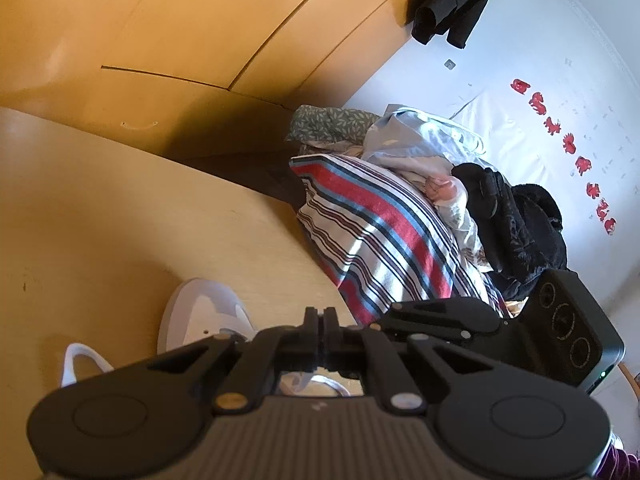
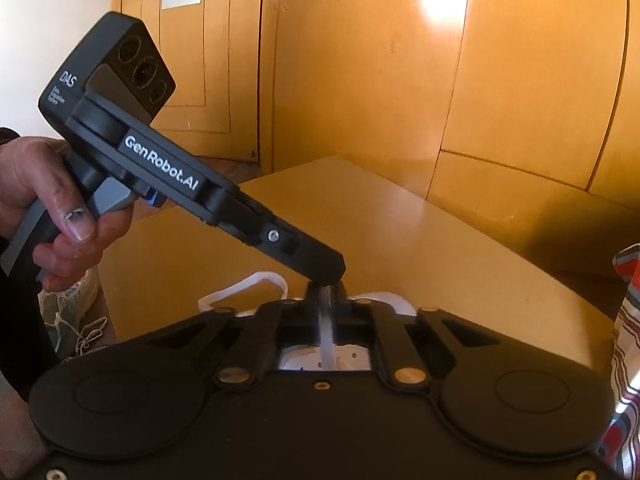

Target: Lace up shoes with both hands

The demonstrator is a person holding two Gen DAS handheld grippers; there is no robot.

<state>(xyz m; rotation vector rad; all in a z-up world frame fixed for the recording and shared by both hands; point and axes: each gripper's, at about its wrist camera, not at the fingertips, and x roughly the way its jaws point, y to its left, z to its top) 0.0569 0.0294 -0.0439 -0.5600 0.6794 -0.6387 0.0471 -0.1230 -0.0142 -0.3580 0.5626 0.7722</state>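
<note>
A white shoe (image 1: 200, 312) lies on the wooden table (image 1: 100, 220), mostly hidden under my left gripper (image 1: 320, 316), whose fingers stand together with nothing showing between them. In the right wrist view my right gripper (image 2: 326, 294) is shut on a flat white shoelace (image 2: 326, 332) that runs down to the shoe (image 2: 386, 300). The left gripper (image 2: 326, 274), held by a hand (image 2: 52, 200), reaches in from the left, its tip just above the right fingertips and the lace. Whether it pinches the lace I cannot tell. A loose lace loop (image 2: 244, 286) lies on the table to the left.
A striped cloth (image 1: 380, 232) and a heap of dark clothes (image 1: 520, 220) lie to the right of the table. Wooden cabinet doors (image 2: 520, 80) stand behind it. Another sneaker (image 2: 68, 304) sits on the floor at the left. The right gripper's housing (image 1: 560, 320) is close beside my left.
</note>
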